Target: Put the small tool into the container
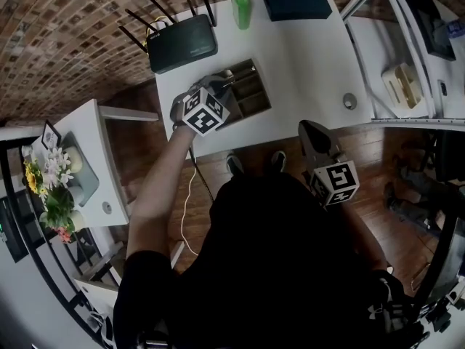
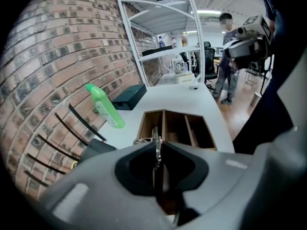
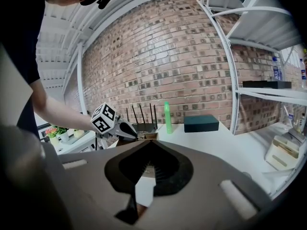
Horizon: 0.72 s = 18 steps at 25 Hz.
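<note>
small tool (image 2: 156, 147), a thin metal strip, stands upright between the jaws of the left gripper (image 1: 224, 84), over the left end of the wooden container (image 2: 144, 123). i read those jaws as a slit apart, not pressing on it, with wood showing through the gap. which of the container's slots lies under the tool i cannot tell. the container sits on the white table (image 1: 305, 57), with the black router (image 1: 182, 42) just to its left and the green bottle (image 1: 240, 4) and a dark box (image 1: 296, 1) farther back. my right gripper (image 1: 314, 133) hangs at the near edge of the table, jaws together, holding nothing.
</note>
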Each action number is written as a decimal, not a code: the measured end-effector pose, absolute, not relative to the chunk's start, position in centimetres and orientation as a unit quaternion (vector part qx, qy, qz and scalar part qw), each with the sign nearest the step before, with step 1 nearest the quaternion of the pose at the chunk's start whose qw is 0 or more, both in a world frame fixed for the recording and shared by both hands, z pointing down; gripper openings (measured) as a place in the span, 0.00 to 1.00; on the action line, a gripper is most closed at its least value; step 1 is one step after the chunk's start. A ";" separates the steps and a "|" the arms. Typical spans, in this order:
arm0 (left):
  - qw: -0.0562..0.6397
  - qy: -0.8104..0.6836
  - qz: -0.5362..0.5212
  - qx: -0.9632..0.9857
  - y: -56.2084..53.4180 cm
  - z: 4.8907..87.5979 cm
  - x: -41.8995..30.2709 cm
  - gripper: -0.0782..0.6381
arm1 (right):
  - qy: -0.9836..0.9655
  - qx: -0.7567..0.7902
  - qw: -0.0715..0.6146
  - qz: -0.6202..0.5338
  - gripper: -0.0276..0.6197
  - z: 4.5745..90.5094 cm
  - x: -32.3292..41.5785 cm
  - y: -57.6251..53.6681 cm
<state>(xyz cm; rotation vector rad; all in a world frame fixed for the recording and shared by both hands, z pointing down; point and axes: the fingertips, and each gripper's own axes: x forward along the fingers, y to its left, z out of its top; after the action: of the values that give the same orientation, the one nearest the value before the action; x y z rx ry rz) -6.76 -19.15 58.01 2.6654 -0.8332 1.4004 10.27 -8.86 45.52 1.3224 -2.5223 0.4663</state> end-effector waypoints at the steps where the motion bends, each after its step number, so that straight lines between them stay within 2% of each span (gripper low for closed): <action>1: 0.008 -0.269 0.448 0.852 -19.2 58.0 -6.7 0.18 | -0.869 0.450 0.128 0.157 0.06 45.5 10.1 -9.0; 9: 0.009 -0.327 0.412 0.850 -19.0 55.5 -7.8 0.29 | -0.892 0.413 0.118 0.144 0.06 44.7 6.8 -10.2; 12: 0.006 -0.375 0.361 0.854 -18.5 52.1 -8.0 0.29 | -0.895 0.406 0.123 0.136 0.06 44.6 5.6 -11.1; 18: 0.043 -0.433 0.261 0.862 -14.9 47.6 -8.6 0.29 | -0.906 0.392 0.103 0.120 0.06 43.6 2.8 -13.1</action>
<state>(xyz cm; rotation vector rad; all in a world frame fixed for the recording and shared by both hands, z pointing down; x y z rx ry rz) -8.61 -14.85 47.63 2.6357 -1.3242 0.7978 2.76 -13.13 43.60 1.1565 -2.6737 0.3546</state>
